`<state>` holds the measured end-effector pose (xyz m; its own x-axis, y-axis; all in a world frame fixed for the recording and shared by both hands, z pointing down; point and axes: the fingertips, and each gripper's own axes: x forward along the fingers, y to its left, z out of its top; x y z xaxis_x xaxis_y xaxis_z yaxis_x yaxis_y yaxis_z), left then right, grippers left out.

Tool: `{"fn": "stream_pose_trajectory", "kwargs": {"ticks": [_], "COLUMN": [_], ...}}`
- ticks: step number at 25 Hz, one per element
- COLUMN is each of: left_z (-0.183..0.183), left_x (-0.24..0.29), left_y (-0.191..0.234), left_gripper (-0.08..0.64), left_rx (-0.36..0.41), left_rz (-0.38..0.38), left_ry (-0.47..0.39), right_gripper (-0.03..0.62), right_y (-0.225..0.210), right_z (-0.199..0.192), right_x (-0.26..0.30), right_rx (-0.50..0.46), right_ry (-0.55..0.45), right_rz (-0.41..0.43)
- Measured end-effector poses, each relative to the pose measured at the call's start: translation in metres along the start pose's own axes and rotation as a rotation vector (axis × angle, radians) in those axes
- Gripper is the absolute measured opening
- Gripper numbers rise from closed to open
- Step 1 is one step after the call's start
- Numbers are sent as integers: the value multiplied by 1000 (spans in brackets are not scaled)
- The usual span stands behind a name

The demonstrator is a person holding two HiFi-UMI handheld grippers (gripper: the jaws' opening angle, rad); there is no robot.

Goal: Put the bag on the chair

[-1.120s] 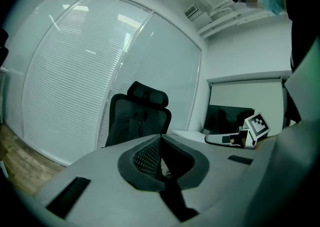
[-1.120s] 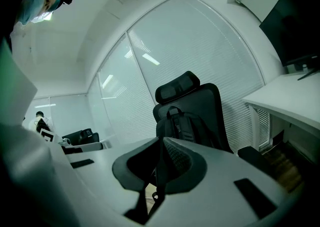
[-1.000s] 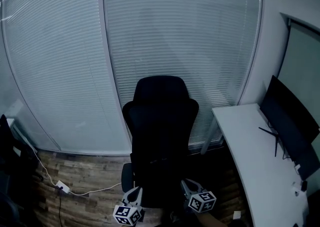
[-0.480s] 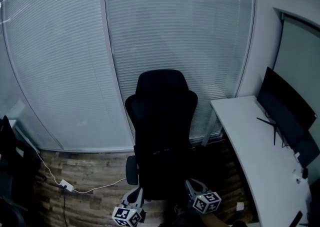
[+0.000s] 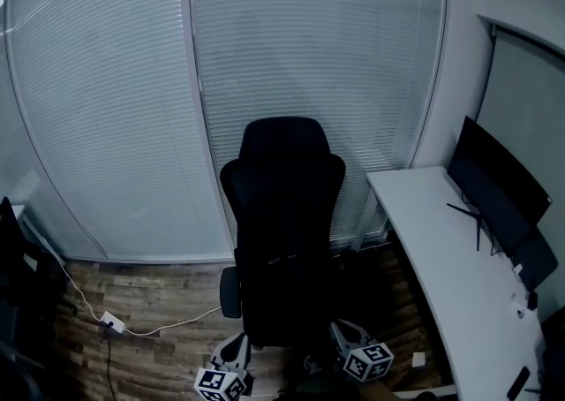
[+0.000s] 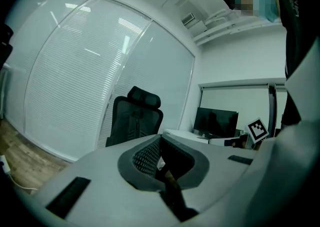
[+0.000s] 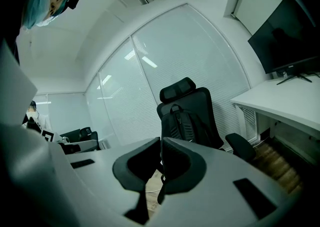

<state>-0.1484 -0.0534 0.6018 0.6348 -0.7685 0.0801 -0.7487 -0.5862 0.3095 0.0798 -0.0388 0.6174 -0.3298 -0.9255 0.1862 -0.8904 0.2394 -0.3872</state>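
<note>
Black chair (image 5: 282,214) stands centre in the head view. The left claw (image 5: 234,346) is at 7 o'clock of it, the right claw (image 5: 342,335) at 5 o'clock, and the white table (image 5: 433,258) at 3 o'clock.

Left gripper view: left claw clenched, nothing between its jaws.

Right gripper view: right claw clenched, empty. The dark bag (image 7: 186,123) sits on the chair seat against the backrest, at 12 o'clock.

Closed white blinds (image 5: 309,55) cover the glass wall at back. White tabletop (image 5: 441,276) at rt, curved edge; dark monitor (image 5: 496,189) stands on it nr the wall. Wood-plank floor (image 5: 159,298) below, w/ white adapter (image 5: 112,323) & trailing cable at left. Small white item (image 5: 418,359) on floor beside tabletop.
</note>
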Motion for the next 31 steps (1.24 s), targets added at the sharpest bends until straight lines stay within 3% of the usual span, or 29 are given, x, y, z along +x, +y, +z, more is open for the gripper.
{"fn": "stream_pose_trajectory", "kwargs": {"ticks": [8,31], "left_z": [-7,-9], "left_x": [-7,-2], "left_y": [-6,-9], "left_gripper": [18,18], "left_rx": [-21,-20], "left_rz": [-2,11], "left_ry": [-5,-5], "right_gripper": [48,46], "right_y": [-6,-15], "right_z": [-6,0], "right_x": [-11,-4], "right_rx": [-41,-22], "right_ry": [12,3], "right_rz": [-41,-28]}}
